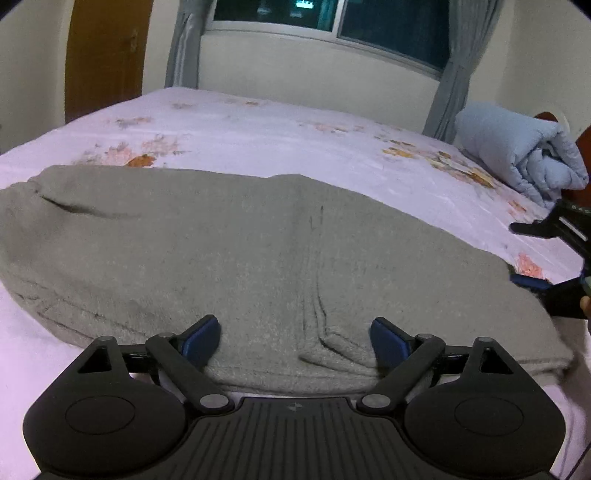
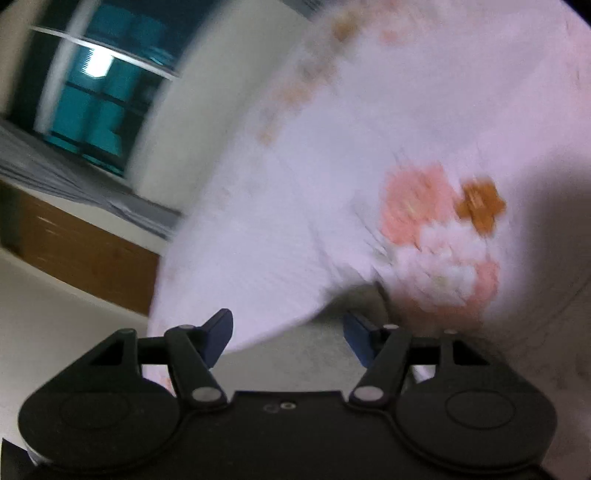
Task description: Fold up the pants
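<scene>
Pants [image 1: 258, 258]: grey, soft fleecy cloth, lying flat across the near part of the bed in the left wrist view, stretched from left to right in a folded band. A crease runs down the middle, and small folds bunch at the near edge beside the left gripper's right finger. No label or print can be read on the cloth.

Bed sheet [image 1: 258, 133]: pale pink-white, with orange and pink flower prints scattered over it. It lies under the pants and reaches back to the far wall.

Left gripper [image 1: 295, 338]: black body, blue pads [image 1: 202, 338], jaws spread wide. It sits at the near edge of the pants with the cloth between the fingers, not clamped. A small mark is moulded on its ribbed top; it cannot be read.

Right gripper [image 2: 288, 334]: same make, jaws apart, nothing clamped. Its own view is blurred. A patch of grey cloth shows between and below its fingers, with the flowered sheet beyond. In the left wrist view it appears at the right end of the pants, fingers spread.

Quilt [image 1: 517, 155]: light blue, rolled, at the far right corner of the bed.

Window [image 1: 332, 18]: dark glass, grey curtains [image 1: 454, 74] at each side. Any writing in the pane is too small to read.

Door [image 1: 105, 55]: brown wood, far left.
</scene>
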`<state>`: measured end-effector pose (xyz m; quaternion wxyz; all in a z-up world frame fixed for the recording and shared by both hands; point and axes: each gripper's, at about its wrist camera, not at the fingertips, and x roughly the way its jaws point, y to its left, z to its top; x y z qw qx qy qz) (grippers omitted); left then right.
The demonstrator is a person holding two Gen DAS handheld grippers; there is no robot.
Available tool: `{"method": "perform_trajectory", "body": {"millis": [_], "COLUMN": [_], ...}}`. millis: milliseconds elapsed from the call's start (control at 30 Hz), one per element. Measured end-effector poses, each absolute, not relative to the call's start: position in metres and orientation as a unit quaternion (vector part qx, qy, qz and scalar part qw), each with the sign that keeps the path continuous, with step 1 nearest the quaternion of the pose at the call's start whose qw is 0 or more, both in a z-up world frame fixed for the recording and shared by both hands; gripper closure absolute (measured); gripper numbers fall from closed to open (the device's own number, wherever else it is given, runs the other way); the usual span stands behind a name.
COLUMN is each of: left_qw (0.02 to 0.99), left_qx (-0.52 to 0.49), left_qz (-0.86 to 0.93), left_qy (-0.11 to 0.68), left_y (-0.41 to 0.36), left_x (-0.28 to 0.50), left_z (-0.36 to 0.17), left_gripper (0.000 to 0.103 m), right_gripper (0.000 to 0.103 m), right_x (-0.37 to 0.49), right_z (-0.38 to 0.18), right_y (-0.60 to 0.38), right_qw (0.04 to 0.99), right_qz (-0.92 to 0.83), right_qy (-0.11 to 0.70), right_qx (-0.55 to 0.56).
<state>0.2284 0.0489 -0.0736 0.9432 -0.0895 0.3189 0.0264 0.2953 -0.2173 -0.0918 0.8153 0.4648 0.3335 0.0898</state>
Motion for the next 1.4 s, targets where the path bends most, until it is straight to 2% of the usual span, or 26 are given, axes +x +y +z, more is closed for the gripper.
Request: {"method": "perform_trajectory", "body": {"millis": [67, 133, 200, 333, 367, 400, 433, 467, 500, 533, 567, 733, 867, 1033, 1400], "left_qw": [0.946, 0.950, 0.945, 0.945, 0.945, 0.944, 0.944, 0.945, 0.949, 0.952, 0.953, 0.946, 0.935, 0.905, 0.891], "left_qx": [-0.095, -0.102, -0.102, -0.091, -0.093, -0.099, -0.108, -0.114, -0.113, -0.113, -0.120, -0.174, -0.239, -0.356, -0.395], "left_qz": [0.029, 0.042, 0.038, 0.032, 0.030, 0.025, 0.021, 0.020, 0.024, 0.031, 0.036, 0.087, 0.112, 0.096, 0.046], "left_qy": [0.309, 0.292, 0.307, 0.311, 0.312, 0.314, 0.312, 0.305, 0.294, 0.284, 0.277, 0.260, 0.236, 0.212, 0.219], "left_y": [0.052, 0.055, 0.057, 0.053, 0.053, 0.056, 0.060, 0.065, 0.071, 0.079, 0.091, 0.164, 0.231, 0.304, 0.355], "left_x": [0.225, 0.220, 0.223, 0.228, 0.229, 0.228, 0.225, 0.221, 0.213, 0.206, 0.200, 0.171, 0.158, 0.170, 0.233], "left_z": [-0.067, -0.064, -0.072, -0.076, -0.076, -0.074, -0.069, -0.064, -0.059, -0.055, -0.052, -0.056, -0.070, -0.099, -0.124], "left_gripper": [0.014, 0.014, 0.012, 0.005, 0.005, 0.005, 0.005, 0.005, 0.005, 0.005, 0.005, 0.003, 0.003, 0.003, 0.003], "right_gripper": [0.044, 0.033, 0.031, 0.029, 0.031, 0.041, 0.044, 0.039, 0.019, 0.006, 0.006, 0.006, 0.006, 0.006, 0.006], "right_x": [0.288, 0.266, 0.238, 0.198, 0.195, 0.197, 0.196, 0.193, 0.189, 0.182, 0.176, 0.167, 0.156, 0.160, 0.180], "right_z": [-0.079, -0.061, -0.050, -0.077, -0.087, -0.099, -0.102, -0.096, -0.088, -0.076, -0.065, -0.036, -0.037, -0.046, -0.041], "right_y": [-0.220, -0.218, -0.208, -0.192, -0.191, -0.191, -0.194, -0.200, -0.206, -0.210, -0.214, -0.222, -0.211, -0.193, -0.128], "right_qw": [0.823, 0.837, 0.845, 0.820, 0.818, 0.818, 0.816, 0.811, 0.814, 0.827, 0.842, 0.889, 0.908, 0.905, 0.906], "right_qz": [0.100, 0.128, 0.166, 0.191, 0.178, 0.163, 0.155, 0.153, 0.146, 0.136, 0.128, 0.086, 0.068, 0.062, 0.075], "right_qy": [0.321, 0.290, 0.280, 0.313, 0.330, 0.347, 0.345, 0.334, 0.316, 0.289, 0.266, 0.251, 0.251, 0.271, 0.292], "right_qx": [0.457, 0.445, 0.425, 0.438, 0.435, 0.430, 0.437, 0.456, 0.465, 0.463, 0.452, 0.374, 0.328, 0.323, 0.296]}}
